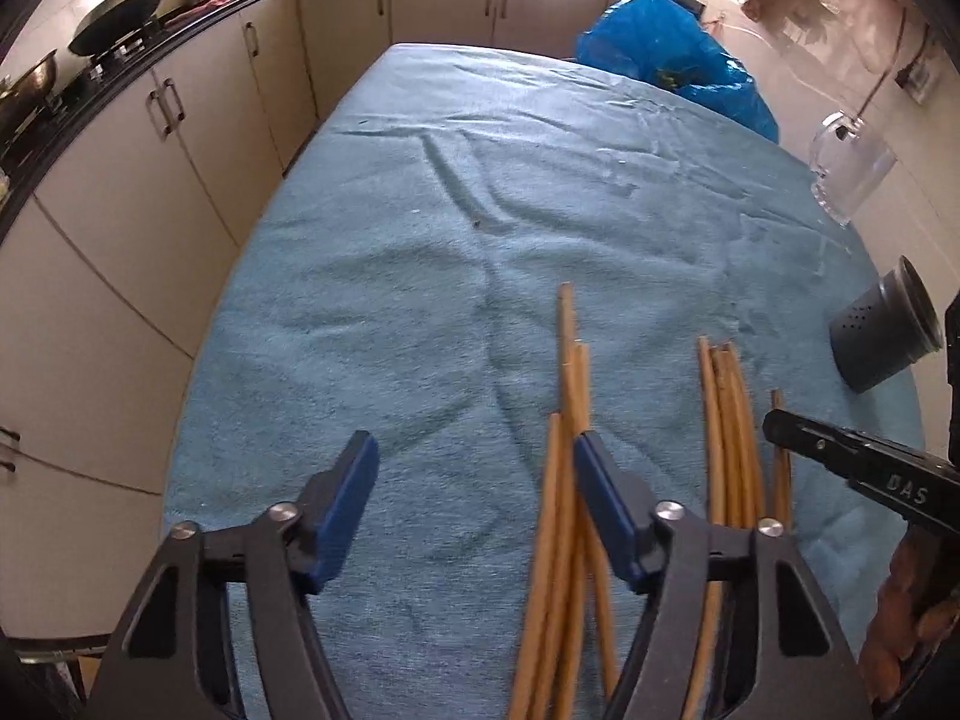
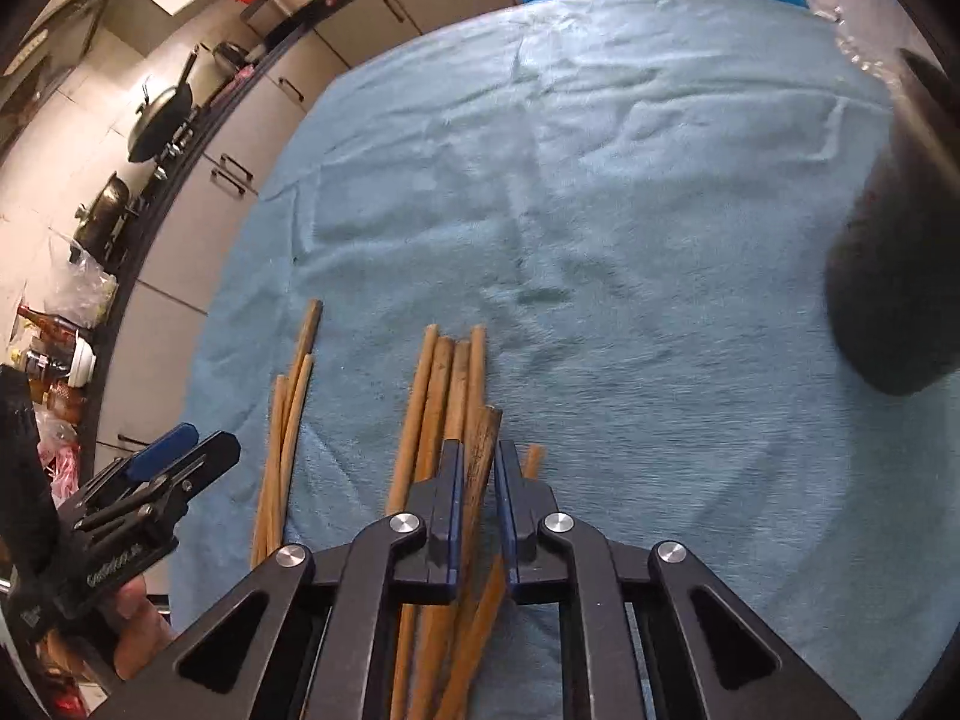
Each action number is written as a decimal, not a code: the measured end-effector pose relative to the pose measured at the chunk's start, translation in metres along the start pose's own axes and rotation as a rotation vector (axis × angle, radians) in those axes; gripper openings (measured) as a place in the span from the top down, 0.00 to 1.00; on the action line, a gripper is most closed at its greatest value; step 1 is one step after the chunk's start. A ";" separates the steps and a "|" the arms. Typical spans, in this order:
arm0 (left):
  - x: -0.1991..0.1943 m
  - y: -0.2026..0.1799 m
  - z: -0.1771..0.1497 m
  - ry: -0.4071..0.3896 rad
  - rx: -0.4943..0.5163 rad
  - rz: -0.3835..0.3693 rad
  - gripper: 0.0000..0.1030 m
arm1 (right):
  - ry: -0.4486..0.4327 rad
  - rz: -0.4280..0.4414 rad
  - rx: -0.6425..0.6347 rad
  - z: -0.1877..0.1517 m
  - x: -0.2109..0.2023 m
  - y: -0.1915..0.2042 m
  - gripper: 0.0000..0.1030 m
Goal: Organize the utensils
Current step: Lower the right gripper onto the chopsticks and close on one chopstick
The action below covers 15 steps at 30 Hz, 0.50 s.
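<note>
Your right tool (image 2: 479, 468) is nearly closed on one dark-worn wooden chopstick (image 2: 480, 450) from the right-hand pile, prob. to carry it to the grey perforated plastic cup (image 1: 885, 336) tipped nearby on the blue-towelled desk (image 1: 450, 228). Left tool (image 1: 474, 468) hangs wide open w/ nothing in it, beside the left-hand bundle of tan chopsticks (image 1: 567, 396).

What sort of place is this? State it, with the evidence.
Most likely a home kitchen: a wok sits on a stove along a dark countertop over cream cabinets, and wooden chopsticks lie on a towel-covered table.
</note>
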<state>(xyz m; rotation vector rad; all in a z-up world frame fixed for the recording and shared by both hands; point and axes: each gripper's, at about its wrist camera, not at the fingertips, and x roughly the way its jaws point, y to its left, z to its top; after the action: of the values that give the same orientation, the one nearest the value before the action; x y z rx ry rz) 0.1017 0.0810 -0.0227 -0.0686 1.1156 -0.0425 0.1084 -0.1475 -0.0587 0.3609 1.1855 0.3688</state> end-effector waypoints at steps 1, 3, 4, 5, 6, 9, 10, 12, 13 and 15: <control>0.000 -0.005 0.001 0.003 0.009 -0.010 0.41 | -0.014 0.006 0.001 0.000 -0.006 -0.002 0.90; 0.000 -0.015 0.003 0.009 0.028 -0.030 0.48 | -0.068 0.024 -0.001 -0.004 -0.024 -0.005 0.90; 0.001 -0.023 0.005 0.016 0.043 -0.046 0.49 | -0.086 0.030 -0.003 -0.004 -0.031 -0.006 0.90; 0.002 -0.030 0.006 0.022 0.055 -0.059 0.53 | -0.114 0.029 -0.007 -0.006 -0.040 -0.008 0.90; 0.004 -0.037 0.007 0.031 0.069 -0.070 0.56 | -0.127 0.025 -0.010 -0.006 -0.044 -0.008 0.90; 0.015 -0.061 0.011 0.062 0.113 -0.089 0.60 | -0.150 0.032 -0.005 -0.012 -0.056 -0.012 0.90; 0.020 -0.068 0.013 0.075 0.125 -0.084 0.60 | -0.153 0.033 -0.006 -0.012 -0.057 -0.013 0.90; 0.029 -0.080 0.016 0.100 0.144 -0.096 0.61 | -0.169 0.032 0.001 -0.014 -0.063 -0.016 0.90; 0.031 -0.083 0.017 0.102 0.148 -0.092 0.61 | -0.177 0.032 0.002 -0.015 -0.066 -0.017 0.90; 0.037 -0.092 0.018 0.106 0.171 -0.066 0.64 | -0.198 0.031 0.003 -0.016 -0.074 -0.020 0.90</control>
<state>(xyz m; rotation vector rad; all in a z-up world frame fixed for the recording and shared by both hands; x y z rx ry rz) 0.1345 -0.0131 -0.0405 0.0501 1.2115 -0.2017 0.0701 -0.1980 -0.0123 0.4095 0.9876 0.3497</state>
